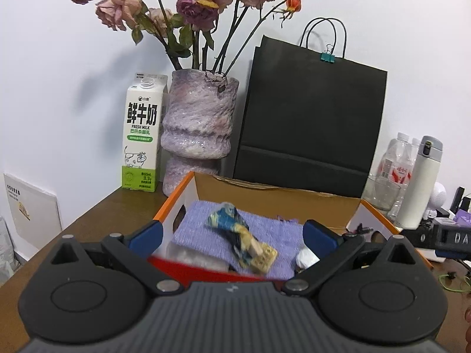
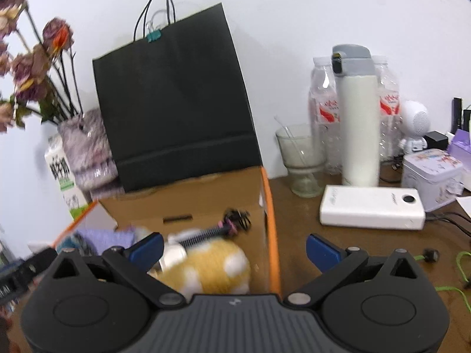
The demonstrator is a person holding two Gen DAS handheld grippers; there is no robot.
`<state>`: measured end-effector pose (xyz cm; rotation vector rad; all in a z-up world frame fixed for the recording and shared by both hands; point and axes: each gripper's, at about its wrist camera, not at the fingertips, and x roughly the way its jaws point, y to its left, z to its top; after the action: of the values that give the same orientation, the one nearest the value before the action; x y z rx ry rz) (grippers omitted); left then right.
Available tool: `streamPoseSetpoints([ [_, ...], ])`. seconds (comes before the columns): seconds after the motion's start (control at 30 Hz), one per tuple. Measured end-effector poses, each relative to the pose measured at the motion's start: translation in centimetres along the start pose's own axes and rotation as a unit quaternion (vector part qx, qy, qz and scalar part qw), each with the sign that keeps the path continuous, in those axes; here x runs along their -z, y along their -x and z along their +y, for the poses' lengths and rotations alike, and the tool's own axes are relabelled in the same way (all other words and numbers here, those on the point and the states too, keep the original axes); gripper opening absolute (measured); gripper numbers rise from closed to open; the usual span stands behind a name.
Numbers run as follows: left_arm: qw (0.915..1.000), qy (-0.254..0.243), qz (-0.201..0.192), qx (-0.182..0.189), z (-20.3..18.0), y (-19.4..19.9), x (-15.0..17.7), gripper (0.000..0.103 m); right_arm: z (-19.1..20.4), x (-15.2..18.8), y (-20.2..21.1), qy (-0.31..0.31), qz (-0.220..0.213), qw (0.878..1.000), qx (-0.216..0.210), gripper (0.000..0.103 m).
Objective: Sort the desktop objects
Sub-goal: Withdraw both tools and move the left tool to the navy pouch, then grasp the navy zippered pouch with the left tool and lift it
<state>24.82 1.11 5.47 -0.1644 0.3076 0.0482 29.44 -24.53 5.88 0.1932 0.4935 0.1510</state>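
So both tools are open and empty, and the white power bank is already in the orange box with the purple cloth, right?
Not quite. The right wrist view shows the white power bank lying on the desk beside the orange box, not inside. Both the left tool and right tool are open and empty.

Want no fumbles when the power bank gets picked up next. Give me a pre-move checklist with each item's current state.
1. Right gripper open, nothing between its fingers: ok.
2. Left gripper open and empty, above the box: ok.
3. White power bank lying flat on the desk, top unobstructed: ok.
4. Clearance around it: glass cup and white thermos stand close behind, tin to its right: not ok, tight.
5. Cable plugged into the power bank: cannot tell; cables lie by its right end.
6. Room in the cardboard box: cannot tell; yellow plush fills the near corner.
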Motion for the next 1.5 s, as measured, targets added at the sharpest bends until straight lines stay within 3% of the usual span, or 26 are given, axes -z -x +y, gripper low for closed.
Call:
streamPoseSetpoints([
  [0.13, 0.9995, -0.003, 0.015, 0.026, -0.2, 1.9, 1.0, 0.103, -0.2, 1.6, 2.1, 0.019, 0.008, 1.000, 0.004, 0.103],
  [0.3, 0.9945, -0.041, 0.058, 0.076, -2.3, 3.4, 2.8, 0.103, -0.4, 3.7, 4.2, 0.043, 0.031, 0.998, 0.022, 0.103],
  [0.53, 0.9834, -0.092, 0.092, 0.126, -5.7, 4.8, 4.9, 0.103, -1.1, 6.2, 7.4, 0.079, 0.048, 0.993, 0.067, 0.103],
  [0.67, 0.9716, -0.129, 0.125, 0.154, -7.4, 4.2, 5.8, 0.103, -1.6, 7.3, 8.8, 0.093, 0.057, 0.991, 0.076, 0.103],
  [0.8, 0.9643, -0.147, 0.156, 0.156, -8.6, 3.1, 7.0, 0.103, -2.3, 7.7, 9.1, 0.086, 0.059, 0.991, 0.088, 0.103],
  [0.97, 0.9625, -0.155, 0.165, 0.150, -9.6, 2.0, 7.4, 0.103, -3.7, 7.6, 8.1, 0.050, 0.072, 0.992, 0.090, 0.103],
  [1.3, 0.9465, -0.195, 0.193, 0.171, -11.1, 0.1, 7.7, 0.103, -5.3, 7.6, 7.2, 0.010, 0.091, 0.992, 0.088, 0.103],
  [1.37, 0.9463, -0.201, 0.190, 0.167, -11.3, 0.3, 8.0, 0.094, -5.2, 7.7, 7.2, 0.012, 0.091, 0.992, 0.083, 0.103],
  [1.47, 0.9531, -0.185, 0.173, 0.165, -11.0, 1.1, 7.8, 0.076, -4.8, 7.8, 7.1, 0.019, 0.091, 0.993, 0.078, 0.103],
  [1.5, 0.9567, -0.176, 0.167, 0.161, -10.8, 1.5, 7.7, 0.075, -4.8, 7.8, 7.1, 0.017, 0.090, 0.993, 0.073, 0.103],
])
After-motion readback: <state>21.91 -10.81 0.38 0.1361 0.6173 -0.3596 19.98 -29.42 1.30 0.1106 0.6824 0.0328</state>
